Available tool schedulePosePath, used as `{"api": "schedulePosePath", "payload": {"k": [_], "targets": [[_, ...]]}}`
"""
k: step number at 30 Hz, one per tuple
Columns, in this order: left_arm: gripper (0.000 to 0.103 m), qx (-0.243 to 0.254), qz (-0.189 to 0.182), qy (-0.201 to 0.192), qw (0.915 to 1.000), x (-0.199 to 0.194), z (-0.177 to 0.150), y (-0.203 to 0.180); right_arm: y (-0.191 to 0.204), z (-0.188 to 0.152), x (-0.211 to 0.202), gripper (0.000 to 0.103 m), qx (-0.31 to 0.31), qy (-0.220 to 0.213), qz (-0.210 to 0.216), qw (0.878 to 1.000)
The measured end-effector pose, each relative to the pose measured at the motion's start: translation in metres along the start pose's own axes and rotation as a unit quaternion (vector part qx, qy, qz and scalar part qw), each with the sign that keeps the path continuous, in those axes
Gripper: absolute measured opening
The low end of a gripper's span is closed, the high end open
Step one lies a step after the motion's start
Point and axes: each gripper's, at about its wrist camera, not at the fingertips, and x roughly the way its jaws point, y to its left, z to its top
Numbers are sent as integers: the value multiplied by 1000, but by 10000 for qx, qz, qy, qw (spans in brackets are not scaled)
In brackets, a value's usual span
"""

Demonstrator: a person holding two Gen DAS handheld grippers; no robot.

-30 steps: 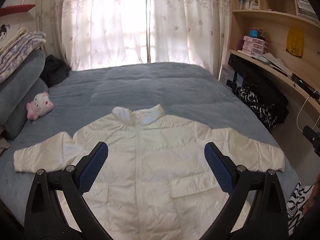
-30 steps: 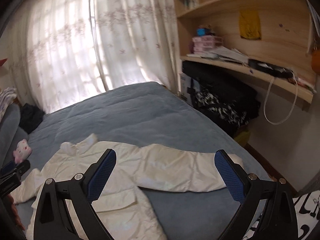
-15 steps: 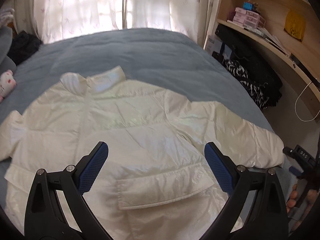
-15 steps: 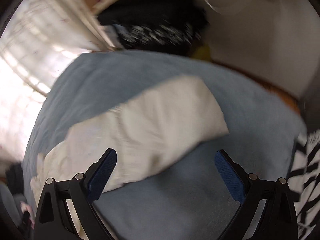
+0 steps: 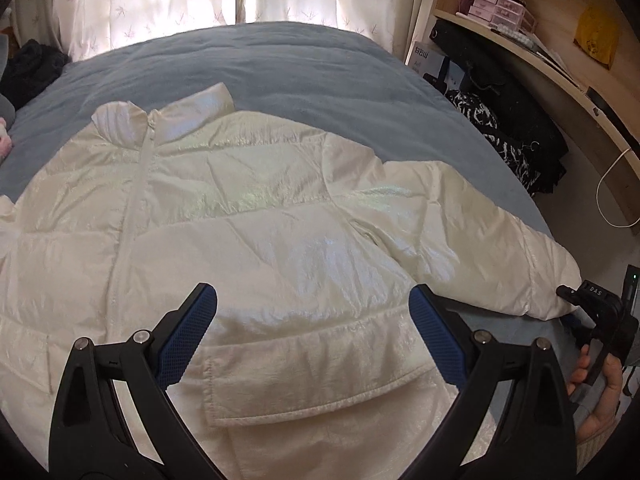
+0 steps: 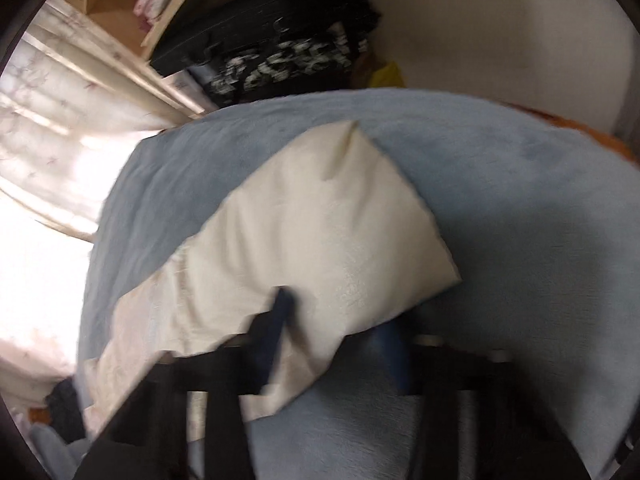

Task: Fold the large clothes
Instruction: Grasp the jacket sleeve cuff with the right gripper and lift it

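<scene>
Your white jacket (image 5: 248,240) lies flat on the bed (image 5: 280,64), zipped up, front side up. No fold shows on the parts you can see, so almost all the work is still ahead.

Your left gripper (image 5: 312,332) hangs just above the jacket, over the pocket flap. Its jaws are spread wide and hold nothing.

Your right gripper (image 6: 340,340) is down at the end of the sleeve (image 6: 320,248). One finger sits on top of the cuff and the other is below it, close together. The picture is blurry, so I cannot tell if it has pinched the sleeve yet.

This looks like the very first step. You would still need to fold in both sleeves, then fold the body.
</scene>
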Motion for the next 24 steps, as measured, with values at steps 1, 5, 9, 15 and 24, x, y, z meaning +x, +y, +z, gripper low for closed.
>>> {"api": "schedulePosePath", "payload": {"k": [1,5,9,15,24], "targets": [[96,51,4,-82,10000,-8,1,3,1,1,0,24,12,-3,100,9999],[96,134,16,-441,9989,-42,4,14,17,-7,-31,11,-297,-332,303,9985],[96,65,64,-699,9975,-71,5,29,52,-23,-88,10,-947,-791,580,9907],[96,-51,185,-969,9951,-113,1,54,126,-66,-187,10,-2118,-1380,1337,9582],[96,-482,617,-1130,9905,-167,-18,122,262,-198,-234,10,-4163,-1504,2113,8715]]}}
